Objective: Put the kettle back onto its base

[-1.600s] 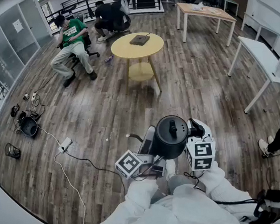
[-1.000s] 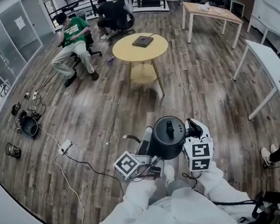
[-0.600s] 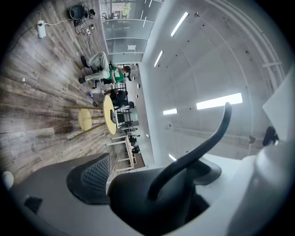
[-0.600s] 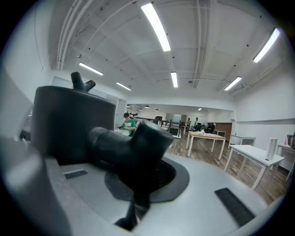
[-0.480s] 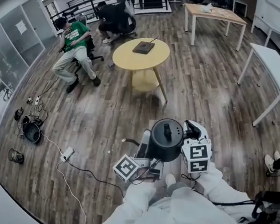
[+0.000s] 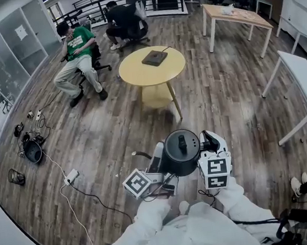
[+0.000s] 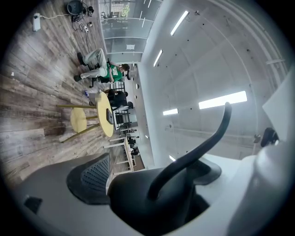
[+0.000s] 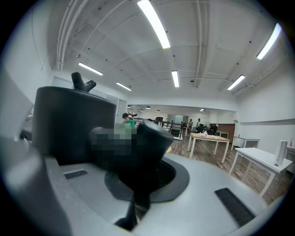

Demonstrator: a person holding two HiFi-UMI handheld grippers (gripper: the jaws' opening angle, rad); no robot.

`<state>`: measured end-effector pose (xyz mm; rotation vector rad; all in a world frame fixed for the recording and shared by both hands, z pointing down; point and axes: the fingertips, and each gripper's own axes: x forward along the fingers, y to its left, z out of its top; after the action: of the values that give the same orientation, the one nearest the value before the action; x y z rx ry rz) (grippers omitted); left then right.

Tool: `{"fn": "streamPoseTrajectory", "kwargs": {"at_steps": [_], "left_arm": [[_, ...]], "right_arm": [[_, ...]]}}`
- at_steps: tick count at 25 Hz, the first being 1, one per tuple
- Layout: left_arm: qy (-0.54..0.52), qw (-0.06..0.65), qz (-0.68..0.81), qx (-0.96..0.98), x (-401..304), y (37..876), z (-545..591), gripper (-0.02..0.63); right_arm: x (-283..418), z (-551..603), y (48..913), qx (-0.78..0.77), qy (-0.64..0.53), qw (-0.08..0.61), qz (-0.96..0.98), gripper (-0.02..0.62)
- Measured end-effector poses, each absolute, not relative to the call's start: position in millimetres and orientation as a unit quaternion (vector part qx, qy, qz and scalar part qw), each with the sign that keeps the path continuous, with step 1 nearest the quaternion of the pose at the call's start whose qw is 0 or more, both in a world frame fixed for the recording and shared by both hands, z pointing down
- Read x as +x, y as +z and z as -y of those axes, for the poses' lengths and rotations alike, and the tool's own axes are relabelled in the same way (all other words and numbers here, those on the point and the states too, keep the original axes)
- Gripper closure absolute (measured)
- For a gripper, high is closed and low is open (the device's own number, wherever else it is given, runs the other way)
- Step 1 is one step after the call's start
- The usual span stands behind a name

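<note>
A black kettle [image 6: 182,153] with a knobbed lid hangs above the wooden floor, held between my two grippers close to my body. My left gripper [image 6: 162,158] is on its left side and my right gripper [image 6: 207,142] on its right. In the left gripper view a black part of the kettle [image 7: 159,193] with a curved bar fills the jaws. In the right gripper view the kettle body [image 8: 73,124] stands left, and a black projecting part [image 8: 147,147] sits against the jaw pad. The dark kettle base [image 6: 154,57] lies on a round yellow table [image 6: 136,74] ahead.
Two people [image 6: 75,51] sit on chairs behind the yellow table. A wooden table [image 6: 232,15] stands at the back right and a white table [image 6: 304,81] at the right. Cables and a power strip [image 6: 71,176] lie on the floor at the left.
The yellow table with the base has come slightly nearer in the head view. The kettle stays held between both grippers in the same place.
</note>
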<state>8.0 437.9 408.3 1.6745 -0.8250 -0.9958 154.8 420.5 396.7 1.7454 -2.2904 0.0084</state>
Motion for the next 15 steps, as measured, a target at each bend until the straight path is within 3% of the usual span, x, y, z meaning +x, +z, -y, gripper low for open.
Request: {"fn": "streamPoseTrajectory", "kwargs": {"at_steps": [15], "left_arm": [[-0.405, 0.496, 0.341, 0.689, 26, 420, -368, 0.083]], "right_arm": [[172, -351, 410, 0.596, 0.014, 0.137, 0.791, 0.58]]}}
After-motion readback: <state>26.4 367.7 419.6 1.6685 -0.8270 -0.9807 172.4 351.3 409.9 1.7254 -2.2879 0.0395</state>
